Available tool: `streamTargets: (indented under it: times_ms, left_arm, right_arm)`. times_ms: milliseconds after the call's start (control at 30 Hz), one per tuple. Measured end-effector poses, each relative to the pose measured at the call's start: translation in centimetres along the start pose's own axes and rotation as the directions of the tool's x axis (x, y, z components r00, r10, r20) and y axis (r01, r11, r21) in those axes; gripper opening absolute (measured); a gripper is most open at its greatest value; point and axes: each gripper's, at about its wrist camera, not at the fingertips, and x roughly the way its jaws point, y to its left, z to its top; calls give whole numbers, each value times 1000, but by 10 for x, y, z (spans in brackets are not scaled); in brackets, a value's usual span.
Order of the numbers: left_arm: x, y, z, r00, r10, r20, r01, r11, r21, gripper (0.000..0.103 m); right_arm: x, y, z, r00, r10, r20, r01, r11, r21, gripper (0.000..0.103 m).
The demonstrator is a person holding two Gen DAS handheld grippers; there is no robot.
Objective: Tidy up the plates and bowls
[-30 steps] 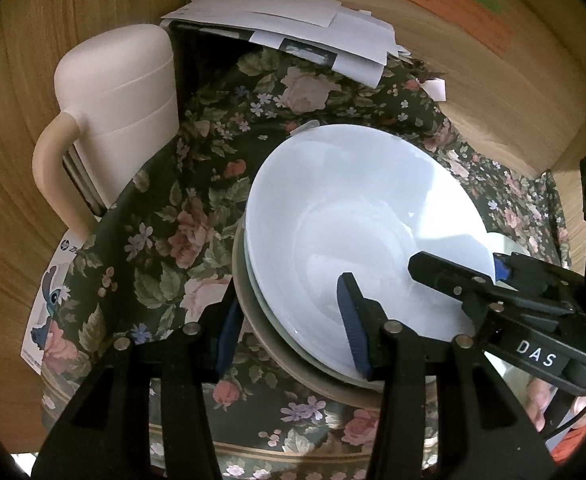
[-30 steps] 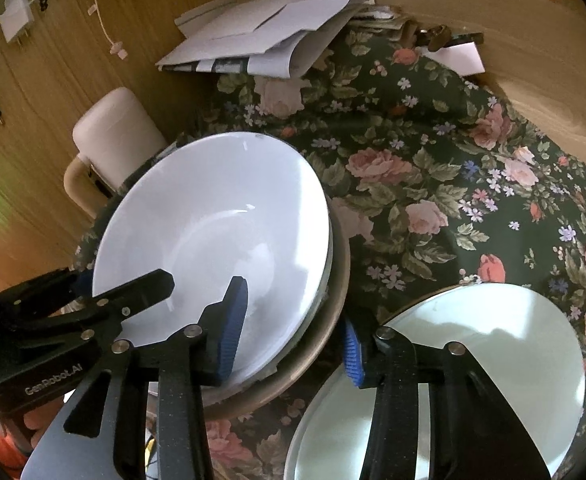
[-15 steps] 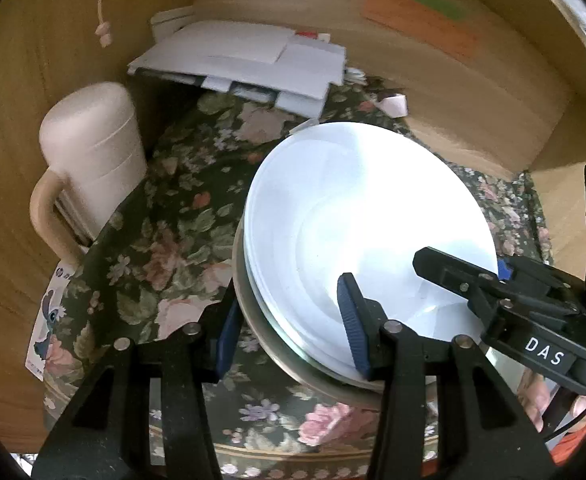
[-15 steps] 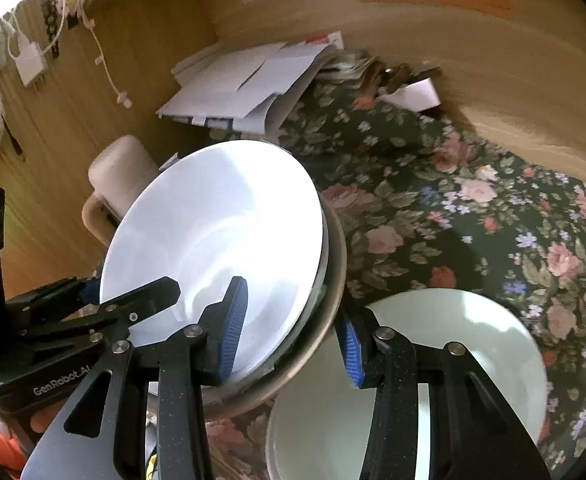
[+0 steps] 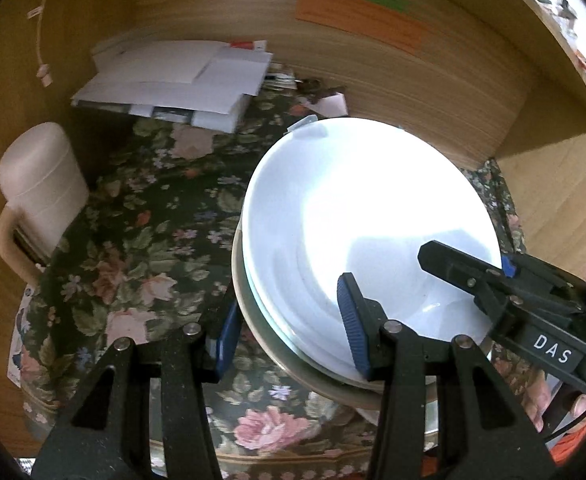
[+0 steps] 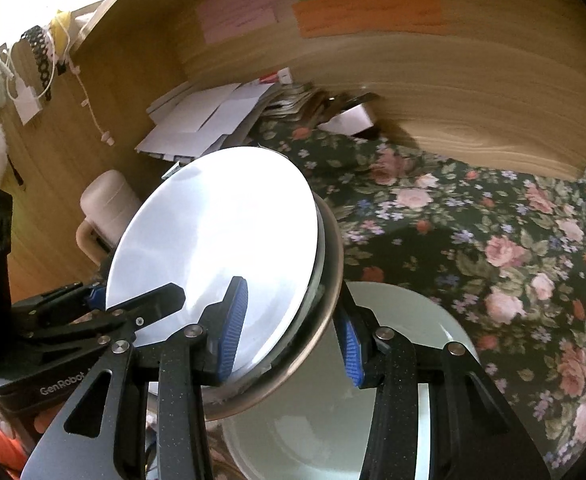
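Observation:
A stack of plates hangs tilted above the floral tablecloth [image 5: 141,240]: white plates [image 5: 365,208] on top, a wider tan plate [image 5: 249,312] underneath. My left gripper [image 5: 289,332] is shut on the stack's near rim, one pad on the white face and one under the tan plate. My right gripper [image 6: 293,332] is shut on the opposite rim of the stack [image 6: 221,232] in the same way. Each gripper also shows in the other's view, clamped on the edge: the right gripper [image 5: 493,276] and the left gripper [image 6: 133,300]. A pale plate [image 6: 413,320] lies on the cloth below.
A cream lidded jug [image 5: 41,184] with a handle stands at the left edge of the cloth. A pile of papers [image 5: 181,80] lies at the back against the wooden wall [image 5: 373,80], which carries coloured notes. A person's fingers show behind the grippers.
Both grippers have risen with the plate stack still clamped. The cloth, jug and papers now look farther away, and more of the pale plate below shows.

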Motion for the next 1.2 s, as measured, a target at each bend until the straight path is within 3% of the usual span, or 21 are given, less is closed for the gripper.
streamTargets:
  times_ms: [600,1200]
  left_arm:
    - [6,-54,-8,998,-46,-31,48,995,87,46]
    - [33,-72,-18,994,-36,-107,48,993,104,46]
  right_arm:
    - [-29,-44,-23,999,-46,12,45,996,82,39]
    - [-16,-69,-40,998,-41,-49,48,988,150,39]
